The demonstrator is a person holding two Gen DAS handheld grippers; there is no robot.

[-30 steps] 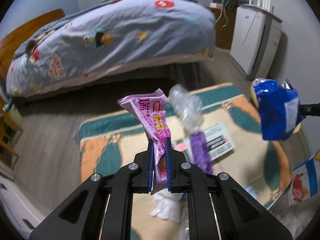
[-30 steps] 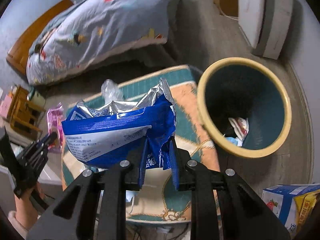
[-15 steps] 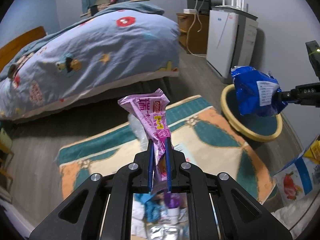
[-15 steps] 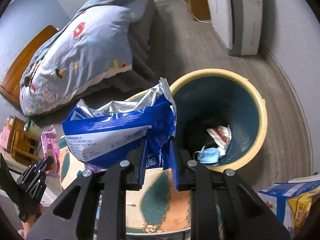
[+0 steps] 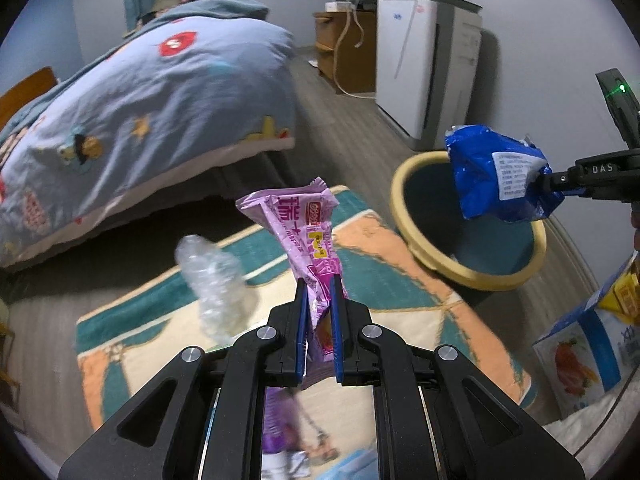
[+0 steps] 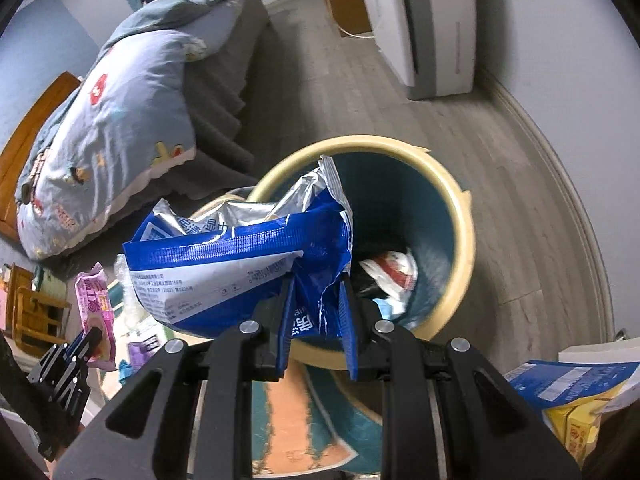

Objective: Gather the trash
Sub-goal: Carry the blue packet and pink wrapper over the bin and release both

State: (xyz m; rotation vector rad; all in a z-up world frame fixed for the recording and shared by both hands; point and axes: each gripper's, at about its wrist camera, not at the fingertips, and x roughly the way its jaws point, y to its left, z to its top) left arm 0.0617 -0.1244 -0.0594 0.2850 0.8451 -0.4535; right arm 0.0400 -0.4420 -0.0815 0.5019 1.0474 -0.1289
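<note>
1. Left gripper [image 5: 319,300]: jaws closed on lower end of a pink crinkled plastic snack wrapper [image 5: 300,224]; wrapper stands up from the jaws, held in air over the rug, left of the bin.
2. Right gripper [image 6: 316,300]: jaws clamped on a crumpled blue foil-lined snack bag [image 6: 240,264]; bag hangs over the near-left rim of the bin.
3. Landmark: round waste bin with cream rim and teal inside [image 6: 460,216], standing on grey wood floor at the rug's corner. White and red scraps plus a pale blue piece lie at its bottom.
4. Teal, orange and cream patterned rug [image 5: 400,248] touches the bin's left side.
5. Crushed clear plastic bottle [image 5: 216,280] on the rug, well left of the bin.
6. Purple packet [image 5: 280,420] on the rug below the left jaws, blurred.
7. Bed with pale blue cartoon-print duvet [image 5: 140,92] beyond the rug, far left of the bin.
8. White tall appliance [image 5: 424,60] against the wall behind the bin.
9. Blue-and-white printed carton [image 5: 580,352] right of the bin, near.
</note>
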